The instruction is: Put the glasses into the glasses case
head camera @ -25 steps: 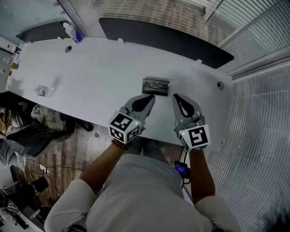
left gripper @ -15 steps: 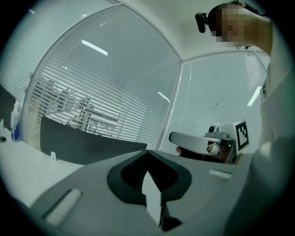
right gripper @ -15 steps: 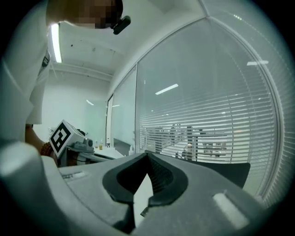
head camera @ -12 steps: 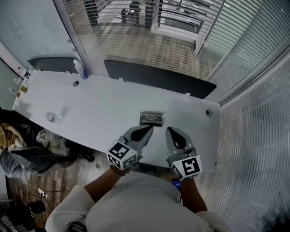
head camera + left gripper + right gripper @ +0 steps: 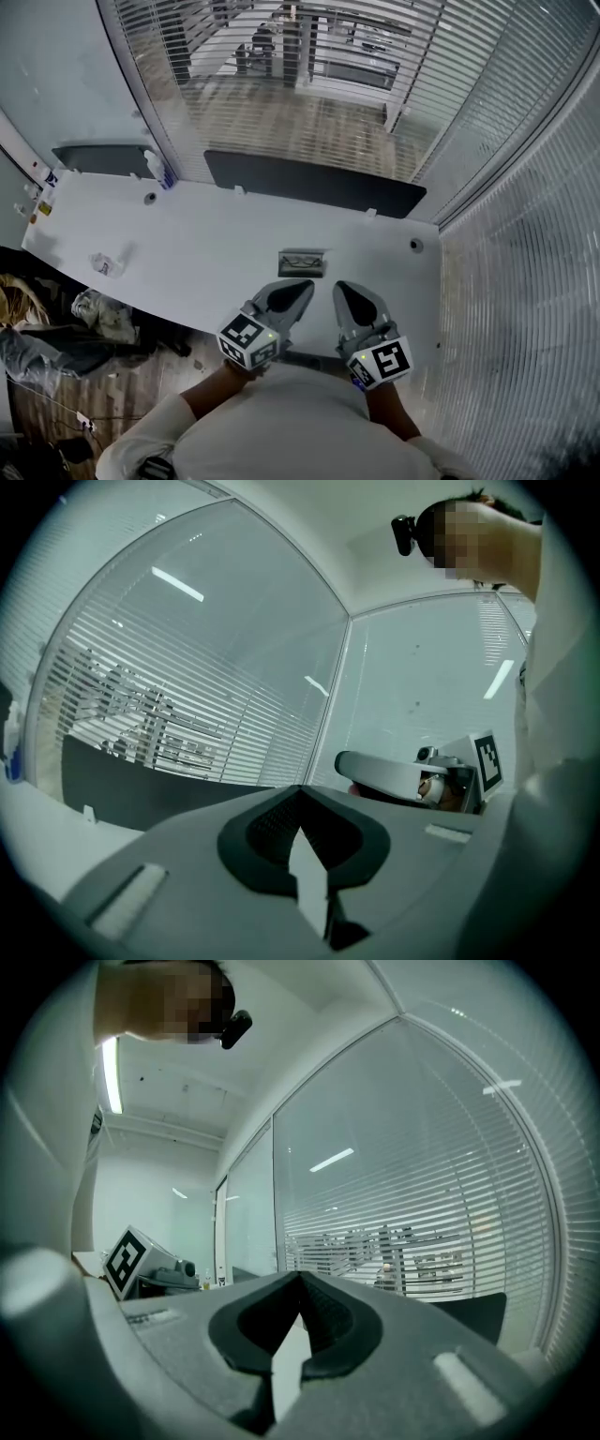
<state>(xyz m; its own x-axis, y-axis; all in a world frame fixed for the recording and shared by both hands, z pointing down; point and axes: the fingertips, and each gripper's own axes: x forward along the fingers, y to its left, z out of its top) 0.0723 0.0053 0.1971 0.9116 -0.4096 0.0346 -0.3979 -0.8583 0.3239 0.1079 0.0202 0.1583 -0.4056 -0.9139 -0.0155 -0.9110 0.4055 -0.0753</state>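
The person wears a pale grey shirt [image 5: 281, 427] whose sleeves stop short of the forearms. The left gripper [image 5: 302, 287] and right gripper [image 5: 343, 287] are light grey moulded shells narrowing toward the jaws, each with a dark teardrop-shaped hollow on top. Behind each sits a white cube [image 5: 247, 339] printed with black square markers. A small black camera [image 5: 404, 534] is mounted at the head.

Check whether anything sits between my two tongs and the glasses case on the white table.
Nothing visible does. In the head view only bare white table lies between the glasses case and the left tongs and right tongs, both shut and empty, held near your body.
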